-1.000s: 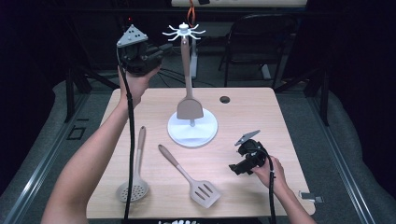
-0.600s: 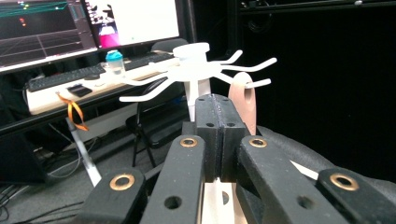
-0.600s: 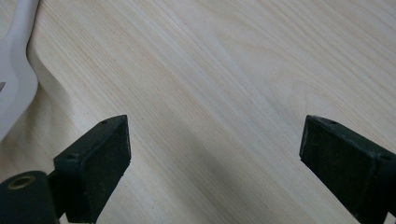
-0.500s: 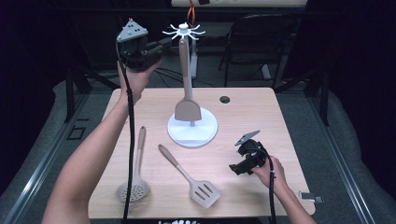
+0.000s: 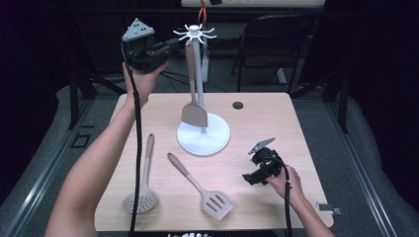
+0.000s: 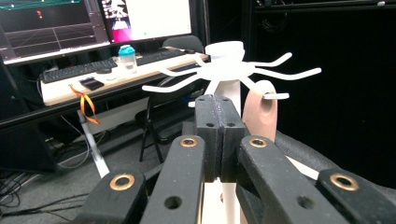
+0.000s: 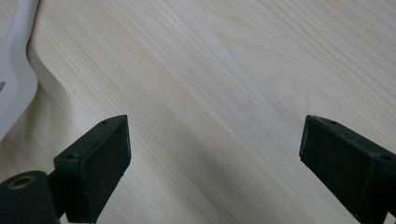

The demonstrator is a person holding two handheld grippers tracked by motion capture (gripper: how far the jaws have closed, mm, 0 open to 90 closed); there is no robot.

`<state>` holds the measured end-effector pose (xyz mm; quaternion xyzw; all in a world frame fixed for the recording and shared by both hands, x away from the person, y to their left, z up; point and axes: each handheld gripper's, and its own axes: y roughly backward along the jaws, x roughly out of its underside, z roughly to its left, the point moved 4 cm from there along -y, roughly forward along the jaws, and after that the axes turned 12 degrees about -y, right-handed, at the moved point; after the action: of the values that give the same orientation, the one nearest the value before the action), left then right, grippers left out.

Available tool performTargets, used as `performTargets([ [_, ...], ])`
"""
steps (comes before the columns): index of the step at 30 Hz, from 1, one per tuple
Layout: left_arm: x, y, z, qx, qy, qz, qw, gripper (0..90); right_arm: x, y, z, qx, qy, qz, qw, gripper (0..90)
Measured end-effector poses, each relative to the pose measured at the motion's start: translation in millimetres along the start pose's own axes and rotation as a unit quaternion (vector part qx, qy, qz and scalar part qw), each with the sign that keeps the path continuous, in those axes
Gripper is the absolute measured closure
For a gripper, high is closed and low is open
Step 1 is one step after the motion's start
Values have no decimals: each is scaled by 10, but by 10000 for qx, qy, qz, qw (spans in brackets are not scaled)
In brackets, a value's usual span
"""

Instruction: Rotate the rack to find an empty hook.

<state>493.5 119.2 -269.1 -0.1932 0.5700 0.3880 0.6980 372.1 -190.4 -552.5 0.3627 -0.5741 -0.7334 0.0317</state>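
At the upper left of the high view the left hand-held gripper (image 5: 170,47) is raised with jaws pressed together, empty, just beside the white rack (image 5: 196,34) where the solid spatula (image 5: 192,106) hangs; at the lower right the right hand-held gripper (image 5: 252,177) rests on the tabletop (image 5: 276,123), jaws wide apart, holding nothing.

Left gripper (image 5: 170,47) raised high beyond worktop's far-left corner, jaws pressed together, nothing between, forearm stretched up from near-left. Right gripper (image 5: 248,177) low over worktop near right edge, jaws spread wide, empty, hand behind.
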Motion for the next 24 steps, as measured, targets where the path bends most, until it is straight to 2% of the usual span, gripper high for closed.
performTargets([
  [8, -3, -18, 32, -40, 72, 1, 10000, 899, 0, 3, 0, 20, 6, -18, 10000, 84],
  [12, -4, 45, 20, -42, 134, -117, 9998, 897, 2, 5, -4, -2, -1, -22, 10000, 84],
  [16, 36, 138, 8, -36, 203, -155, 9997, 818, 1, 7, -4, 10, 25, -28, 10000, 84],
  [18, 67, 189, 0, -25, 241, -143, 9996, 747, -1, 4, 6, -25, 5, -49, 10000, 84],
  [19, 85, 213, -8, -29, 244, -120, 9996, 720, -2, 7, 1, 34, 43, -18, 10000, 84],
  [22, 150, 273, -37, -62, 280, -4, 9996, 574, -3, 5, 8, 42, 64, 25, 10000, 84],
  [24, 198, 310, -59, -77, 261, 78, 9996, 510, -7, 1, 23, -22, 21, -13, 10000, 84],
])
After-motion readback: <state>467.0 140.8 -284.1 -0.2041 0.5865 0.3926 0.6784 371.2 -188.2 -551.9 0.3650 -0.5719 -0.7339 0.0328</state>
